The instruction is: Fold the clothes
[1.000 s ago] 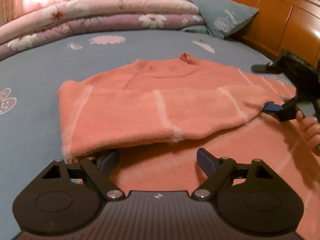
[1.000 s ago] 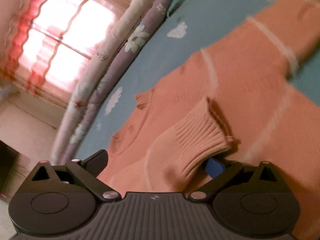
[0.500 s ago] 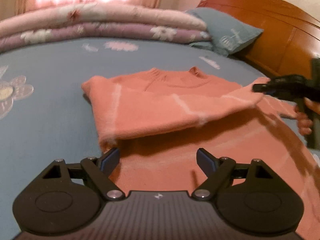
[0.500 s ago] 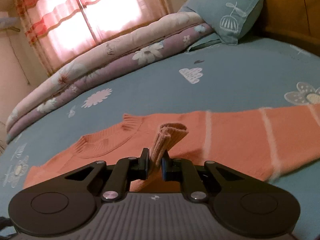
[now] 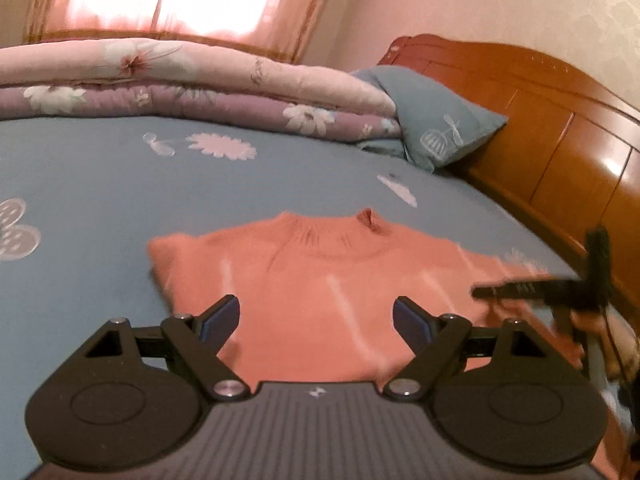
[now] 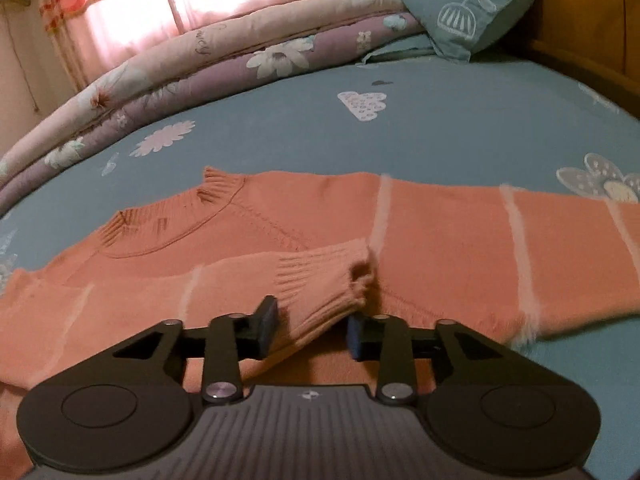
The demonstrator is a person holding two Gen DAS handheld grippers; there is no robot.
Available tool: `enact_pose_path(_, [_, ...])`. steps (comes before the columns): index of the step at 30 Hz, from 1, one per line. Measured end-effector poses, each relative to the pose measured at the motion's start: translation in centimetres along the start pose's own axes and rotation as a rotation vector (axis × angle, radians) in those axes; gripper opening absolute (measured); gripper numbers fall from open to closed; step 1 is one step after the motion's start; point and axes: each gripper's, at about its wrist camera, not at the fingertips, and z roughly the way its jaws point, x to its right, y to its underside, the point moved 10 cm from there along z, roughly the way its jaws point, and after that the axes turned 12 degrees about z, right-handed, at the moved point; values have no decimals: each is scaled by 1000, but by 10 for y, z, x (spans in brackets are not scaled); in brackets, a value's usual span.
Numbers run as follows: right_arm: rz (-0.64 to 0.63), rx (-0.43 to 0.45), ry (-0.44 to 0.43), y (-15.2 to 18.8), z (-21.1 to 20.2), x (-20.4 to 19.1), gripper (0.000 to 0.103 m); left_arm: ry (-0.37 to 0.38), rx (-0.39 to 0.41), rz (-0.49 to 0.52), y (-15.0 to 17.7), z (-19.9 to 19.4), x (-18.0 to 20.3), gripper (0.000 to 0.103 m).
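A salmon-pink sweater (image 5: 320,280) with pale stripes lies flat on the blue bedsheet (image 5: 100,208), collar toward the quilts. Its left sleeve is folded across the chest, and the ribbed cuff (image 6: 324,280) rests just in front of my right gripper (image 6: 312,332). The right jaws are opening; the cuff end lies loosely between the pads without being pressed. The other sleeve (image 6: 520,248) stretches out to the right. My left gripper (image 5: 316,316) hovers open over the sweater's lower half, with nothing between its fingers. My right gripper (image 5: 500,291) shows at the far right, held by a hand (image 5: 592,328).
Folded floral quilts (image 5: 200,80) are stacked along the far side of the bed. A blue-grey pillow (image 5: 436,120) leans against the wooden headboard (image 5: 560,140) on the right. A curtained window (image 6: 180,4) glows behind.
The right gripper closed on the cuff, carried it over the chest and has now loosened, so the cuff lies flat. The left gripper has lifted and drawn back from the sweater.
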Motion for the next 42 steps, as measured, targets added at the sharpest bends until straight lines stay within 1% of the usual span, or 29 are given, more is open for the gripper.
enact_pose_path(2, [-33, -3, 9, 3, -2, -2, 45, -30, -52, -40, 4, 21, -11, 84])
enact_pose_path(3, [-49, -3, 13, 4, -3, -3, 49, -63, -104, -56, 11, 31, -19, 84])
enact_pose_path(5, [-81, -5, 20, 6, -7, -5, 54, -154, -200, -54, 32, 43, -34, 79])
enact_pose_path(6, [-93, -8, 22, 7, -9, -5, 57, -177, -203, -33, 39, 43, -37, 79])
enact_pose_path(7, [-103, -10, 26, 8, -12, -4, 58, -177, -181, -10, 42, 40, -36, 81])
enact_pose_path(9, [-131, -11, 31, 9, -15, -3, 59, -173, -163, -9, 45, 32, -35, 81])
enact_pose_path(12, [-163, 1, 41, 8, -22, -5, 59, -156, -137, -60, 37, 18, -38, 80])
enact_pose_path(17, [-181, 16, 0, 2, -39, -21, 59, -93, -59, -135, 27, -15, -38, 81])
enact_pose_path(19, [-195, 9, -34, 4, -44, -35, 59, -47, -58, -147, 31, -26, -30, 81])
enact_pose_path(21, [-210, 2, -73, 7, -49, -50, 59, 49, -46, -139, 37, -35, -12, 81])
enact_pose_path(23, [-226, -6, -111, 10, -54, -65, 60, 117, -31, -115, 43, -35, 5, 85])
enact_pose_path(24, [-234, -16, -127, 14, -55, -73, 60, 135, -38, -102, 46, -30, 10, 85])
enact_pose_path(25, [-241, -25, -138, 19, -55, -80, 60, 134, -50, -95, 49, -23, 13, 85])
enact_pose_path(26, [-250, -30, -145, 23, -55, -86, 60, 113, -61, -92, 52, -16, 11, 84])
enact_pose_path(27, [-261, -35, -152, 27, -55, -92, 60, 67, -64, -86, 54, -9, 4, 84])
enact_pose_path(28, [-272, -35, -154, 30, -55, -96, 60, 13, -58, -91, 56, -4, -6, 80])
enact_pose_path(29, [-284, -33, -155, 33, -57, -100, 60, -12, -53, -122, 58, -3, -17, 71])
enact_pose_path(30, [-296, -32, -157, 35, -58, -102, 60, -20, -49, -165, 60, -3, -26, 69])
enact_pose_path(31, [-306, -30, -157, 35, -60, -103, 61, -26, -48, -186, 63, -4, -31, 59])
enact_pose_path(32, [-309, -30, -154, 35, -61, -102, 62, -31, -49, -192, 66, -7, -34, 54])
enact_pose_path(33, [-310, -29, -149, 34, -62, -100, 65, -35, -49, -199, 69, -9, -37, 54])
enact_pose_path(34, [-310, -29, -147, 32, -63, -98, 66, -37, -50, -201, 70, -13, -37, 55])
enact_pose_path(35, [-306, -27, -143, 30, -62, -94, 66, -36, -45, -205, 70, -18, -34, 61])
enact_pose_path(36, [-300, -24, -137, 26, -60, -90, 66, -27, -36, -203, 68, -23, -29, 68])
enact_pose_path(37, [-294, -21, -130, 23, -59, -85, 66, -17, -21, -191, 65, -27, -23, 84])
enact_pose_path(38, [-288, -18, -120, 19, -56, -81, 66, -13, -1, -170, 61, -32, -16, 88])
enact_pose_path(40, [-277, -19, -93, 10, -49, -72, 66, -8, -3, -119, 59, -32, -4, 88])
enact_pose_path(41, [-274, -18, -77, 5, -46, -67, 66, -12, -24, -112, 61, -29, -1, 88])
enact_pose_path(42, [-270, -15, -60, -1, -43, -63, 66, -32, -62, -131, 66, -25, -2, 88])
